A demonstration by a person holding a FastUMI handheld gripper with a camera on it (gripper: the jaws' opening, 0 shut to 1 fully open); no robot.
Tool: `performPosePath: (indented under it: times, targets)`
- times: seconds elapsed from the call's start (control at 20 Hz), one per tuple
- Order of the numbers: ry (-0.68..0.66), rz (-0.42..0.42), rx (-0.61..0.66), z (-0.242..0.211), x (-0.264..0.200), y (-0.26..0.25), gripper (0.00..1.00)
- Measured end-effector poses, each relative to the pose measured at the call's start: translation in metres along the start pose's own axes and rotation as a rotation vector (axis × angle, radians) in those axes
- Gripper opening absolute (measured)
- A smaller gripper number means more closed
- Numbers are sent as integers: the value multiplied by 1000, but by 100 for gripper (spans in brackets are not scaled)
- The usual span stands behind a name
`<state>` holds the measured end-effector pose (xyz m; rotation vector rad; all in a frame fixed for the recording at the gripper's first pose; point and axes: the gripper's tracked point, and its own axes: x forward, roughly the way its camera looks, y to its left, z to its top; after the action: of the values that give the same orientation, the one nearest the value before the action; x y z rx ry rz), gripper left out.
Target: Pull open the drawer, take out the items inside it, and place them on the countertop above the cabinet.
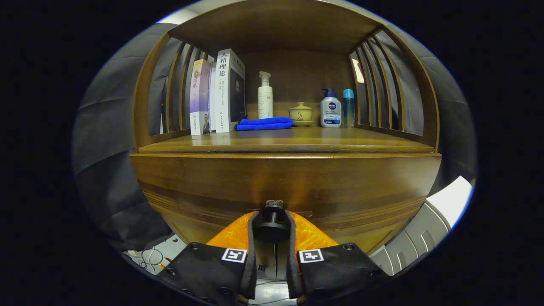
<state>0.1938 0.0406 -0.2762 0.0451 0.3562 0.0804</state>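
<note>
The drawer (284,182) is a broad dark-brown wooden front with a glossy finish, faint horizontal grooves low on its face and a warm orange glare near its middle. Its long axis runs left to right, right under the countertop (361,142), and its face points toward the near side, at the camera. From the middle of that face a small black knob (272,217) sticks out toward the near side on a short stem, ending in a round disc.

The gripper (272,227) sits at that knob: its 2 black fingers (251,238) stand close on either side of the knob's disc, the gap between them narrow, and they appear to press on it from left and right. Whether the drawer is pulled out at all cannot be told from here.

Above, the countertop is a wooden shelf with slatted sides and a wooden roof. At its far left stand 2 upright books (219,95), spines toward the near side. Just right of them lies a folded blue cloth (264,123), with a white pump bottle (265,97) behind it. Further right are a small lidded cup (301,113) on a saucer, a white and blue pump bottle (330,109), and a slim teal bottle (348,108) just beside it.
</note>
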Motion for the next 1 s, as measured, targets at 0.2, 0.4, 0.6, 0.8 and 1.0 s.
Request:
performPosePath:
  times: [0.2, 0.4, 0.6, 0.8, 1.0]
  targets:
    - [5, 13, -5, -8, -23, 1, 31]
    - [8, 23, -25, -15, -45, 3, 31]
    - [8, 30, -34, -21, -65, 5, 31]
    - [22, 49, -24, -29, -86, 7, 31]
    - [23, 50, -45, -41, -102, 10, 31]
